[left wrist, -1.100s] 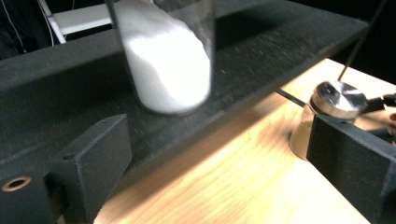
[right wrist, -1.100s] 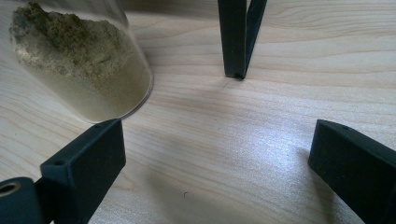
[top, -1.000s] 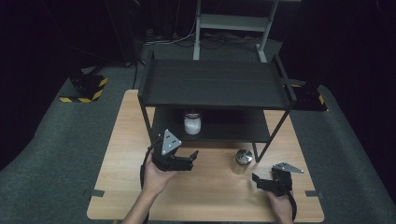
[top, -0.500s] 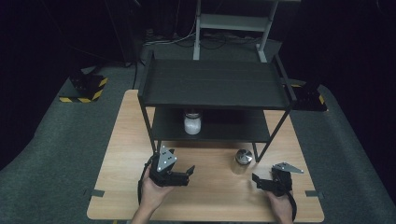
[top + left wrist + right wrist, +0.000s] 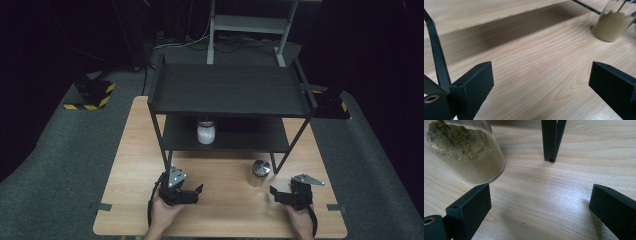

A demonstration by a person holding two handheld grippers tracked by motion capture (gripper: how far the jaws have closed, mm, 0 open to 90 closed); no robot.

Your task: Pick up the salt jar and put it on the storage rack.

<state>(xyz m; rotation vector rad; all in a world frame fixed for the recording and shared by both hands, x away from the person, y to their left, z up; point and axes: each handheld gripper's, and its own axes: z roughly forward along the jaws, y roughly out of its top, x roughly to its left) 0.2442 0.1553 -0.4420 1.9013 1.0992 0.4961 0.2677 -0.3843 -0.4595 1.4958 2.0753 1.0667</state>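
While jar of tan powder (image 5: pixel 259 172) stands on worktop (image 5: pixel 225 215) by rack leg (image 5: pixel 283 161), your left gripper (image 5: pixel 192 192) and right gripper (image 5: pixel 276 192) gape wide, empty; white jar (image 5: pixel 206 132) on rack shelf.

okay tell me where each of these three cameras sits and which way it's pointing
High view: above the person's side, looking forward and down at the table, black shelf rack; both hands, left gripper, right gripper show.
Left gripper view: low over the wood, between its open jaws, toward the jar.
Right gripper view: low, open jaws, jar close by.
Shared: the jar, the tabletop.
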